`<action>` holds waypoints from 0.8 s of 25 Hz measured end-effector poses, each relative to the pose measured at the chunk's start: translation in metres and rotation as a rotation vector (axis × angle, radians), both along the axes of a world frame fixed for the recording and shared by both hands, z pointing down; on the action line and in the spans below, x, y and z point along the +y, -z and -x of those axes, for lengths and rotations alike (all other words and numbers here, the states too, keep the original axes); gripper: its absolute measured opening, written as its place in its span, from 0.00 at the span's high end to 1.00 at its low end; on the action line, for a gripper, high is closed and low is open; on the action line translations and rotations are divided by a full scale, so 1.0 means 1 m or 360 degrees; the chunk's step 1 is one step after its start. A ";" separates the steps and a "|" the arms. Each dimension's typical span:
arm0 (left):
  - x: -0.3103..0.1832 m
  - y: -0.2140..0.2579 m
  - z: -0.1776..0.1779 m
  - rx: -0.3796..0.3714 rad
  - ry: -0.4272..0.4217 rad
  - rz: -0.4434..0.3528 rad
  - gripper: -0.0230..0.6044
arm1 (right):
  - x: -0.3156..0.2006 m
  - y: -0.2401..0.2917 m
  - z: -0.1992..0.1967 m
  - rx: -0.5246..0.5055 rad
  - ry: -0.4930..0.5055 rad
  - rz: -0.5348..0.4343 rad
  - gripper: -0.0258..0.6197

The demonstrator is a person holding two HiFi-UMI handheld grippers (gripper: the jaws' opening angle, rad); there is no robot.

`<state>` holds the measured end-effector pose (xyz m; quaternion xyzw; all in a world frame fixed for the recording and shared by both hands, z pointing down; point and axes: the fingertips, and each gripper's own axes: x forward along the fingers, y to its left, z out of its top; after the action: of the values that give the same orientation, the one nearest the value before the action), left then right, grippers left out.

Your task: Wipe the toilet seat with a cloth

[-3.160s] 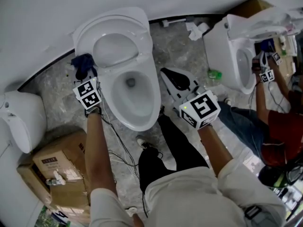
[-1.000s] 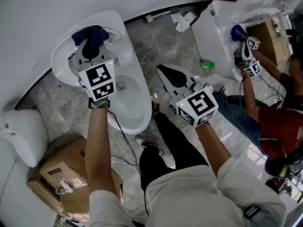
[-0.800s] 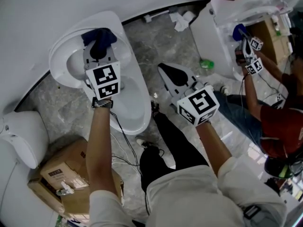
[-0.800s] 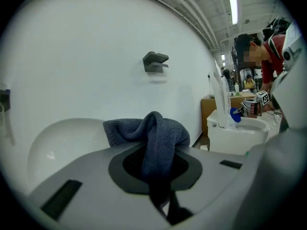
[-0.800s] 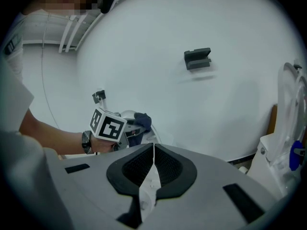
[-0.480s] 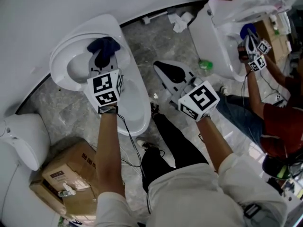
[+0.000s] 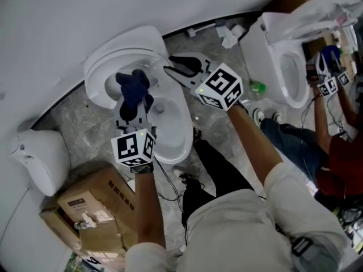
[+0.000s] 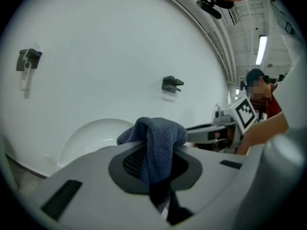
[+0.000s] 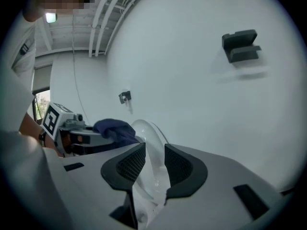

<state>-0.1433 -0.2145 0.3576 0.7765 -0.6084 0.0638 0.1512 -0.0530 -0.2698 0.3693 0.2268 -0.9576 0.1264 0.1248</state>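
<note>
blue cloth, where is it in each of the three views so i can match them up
Head view: the blue cloth is left of centre, in front of the upright seat.
Left gripper view: the cloth is dead centre, clamped in the jaws.
Right gripper view: the cloth is left of centre, at mid height.
Shared landmark: the raised white toilet seat.

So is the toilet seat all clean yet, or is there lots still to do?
Not sure yet. Done: the blue cloth is clamped in the left gripper, up near the raised seat. In hand: the right gripper has just been opening its jaws, with the seat's edge between them. Left: the wiping itself; nothing on the seat shows how much is wiped.
</note>
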 end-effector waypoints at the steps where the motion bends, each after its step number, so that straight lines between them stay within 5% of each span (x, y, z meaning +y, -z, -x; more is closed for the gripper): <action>1: 0.004 0.005 0.006 0.0005 0.0017 -0.0008 0.90 | -0.007 -0.007 0.009 0.0042 0.0034 0.0007 0.75; 10: 0.027 0.038 0.046 0.0015 0.0127 -0.0041 0.90 | -0.049 -0.047 0.061 0.0320 0.0222 -0.0050 0.71; 20: 0.046 0.047 0.059 0.0051 0.0221 -0.0050 0.90 | -0.056 -0.056 0.078 0.0372 0.0302 -0.0102 0.71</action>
<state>-0.2024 -0.1682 0.3105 0.7356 -0.6593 0.0311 0.1527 -0.1307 -0.3258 0.4251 0.1523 -0.9572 0.0562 0.2395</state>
